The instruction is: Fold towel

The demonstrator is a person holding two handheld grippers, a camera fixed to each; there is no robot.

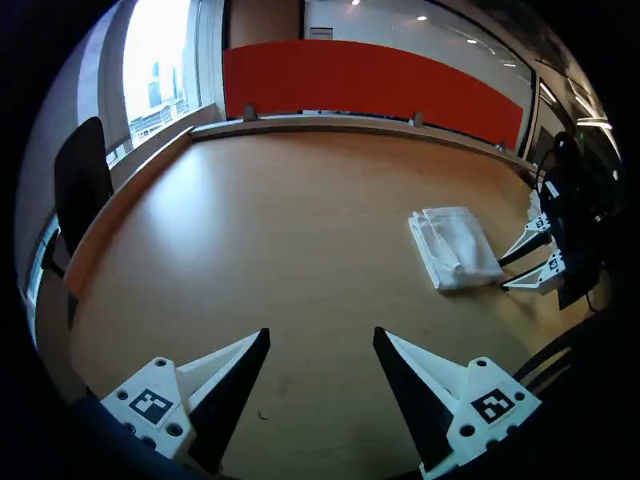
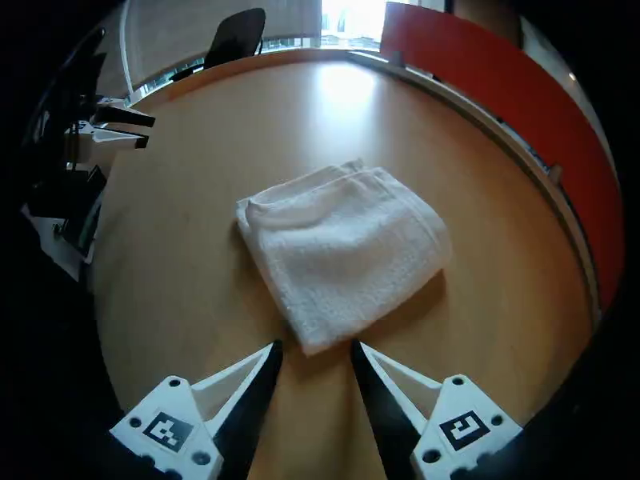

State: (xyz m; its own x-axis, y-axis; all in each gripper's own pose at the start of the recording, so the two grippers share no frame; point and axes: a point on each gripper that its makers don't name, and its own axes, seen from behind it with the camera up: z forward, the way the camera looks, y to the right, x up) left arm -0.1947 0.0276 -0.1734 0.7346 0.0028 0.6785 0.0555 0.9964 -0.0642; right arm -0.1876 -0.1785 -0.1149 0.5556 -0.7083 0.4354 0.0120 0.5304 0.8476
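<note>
Figure: The work surface was a broad wooden table (image 1: 280, 224) with a paler raised rim. A red partition (image 1: 360, 80) bounded its far side, and a bright window (image 1: 156, 72) looked onto city buildings. A black chair (image 1: 80, 180) stood against the table's edge below that window. The left gripper view took in recessed ceiling lights (image 1: 420, 18) above the partition and a long stretch of bare tabletop. In that view the towel (image 1: 456, 244) lay far off on the right part of the table. The right gripper view showed the same towel close up. It was white terry cloth, folded into a compact, roughly square pad, with stacked layers visible along its upper left edge, and it lay flat on the wood. The left gripper (image 1: 321, 331) was held low over the table, its white fingers with black inner faces spread wide and nothing between them. Each finger carried a square black-and-white marker (image 1: 152, 404). The right gripper (image 2: 316, 344) had its fingers apart at a narrower gap. The towel's nearest corner lay at the mouth of that gap, and neither finger pressed on it. Whether the tips touched the cloth could not be told. In the right gripper view the left gripper appeared far off at the table's left edge, well apart from the towel.
</note>
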